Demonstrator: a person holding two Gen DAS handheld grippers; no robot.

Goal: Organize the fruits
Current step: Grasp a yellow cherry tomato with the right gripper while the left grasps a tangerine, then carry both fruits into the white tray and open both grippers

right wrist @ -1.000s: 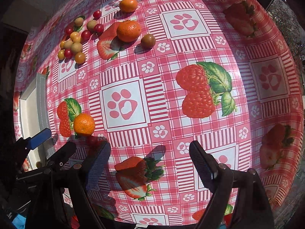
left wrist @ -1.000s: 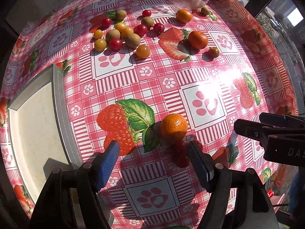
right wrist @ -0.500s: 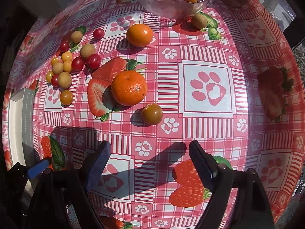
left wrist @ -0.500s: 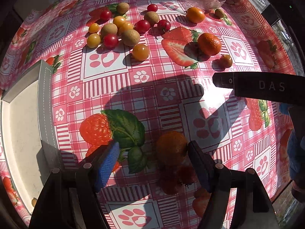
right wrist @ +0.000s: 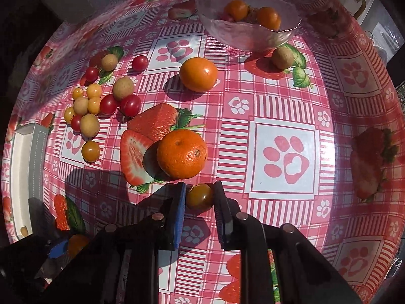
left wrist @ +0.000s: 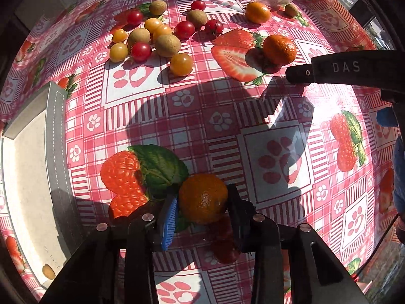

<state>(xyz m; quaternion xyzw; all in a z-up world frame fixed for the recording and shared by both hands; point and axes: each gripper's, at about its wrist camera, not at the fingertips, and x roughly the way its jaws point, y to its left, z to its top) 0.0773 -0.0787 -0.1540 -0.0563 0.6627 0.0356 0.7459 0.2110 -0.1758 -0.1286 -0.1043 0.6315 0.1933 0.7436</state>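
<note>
My left gripper (left wrist: 202, 200) is shut on an orange mandarin (left wrist: 203, 197) that rests low on the table. My right gripper (right wrist: 198, 195) is shut on a small brownish-orange tomato (right wrist: 199, 196). A second mandarin (right wrist: 182, 154) sits just beyond the right fingers. A third one (right wrist: 198, 74) lies farther back. A glass bowl (right wrist: 227, 35) at the far side holds two orange fruits. A cluster of red and yellow cherry tomatoes and tan longans (right wrist: 101, 103) lies at the left. The right gripper shows in the left wrist view (left wrist: 298, 73).
A white tray (left wrist: 55, 136) lies at the table's left edge with one small fruit (left wrist: 48, 271) in it. A single longan (right wrist: 282, 57) sits beside the bowl. The tablecloth (right wrist: 286, 152) is red-checked with printed strawberries and paws.
Both grippers have moved forward and closed. The left one closed on the near mandarin. The right one closed on the small tomato.
</note>
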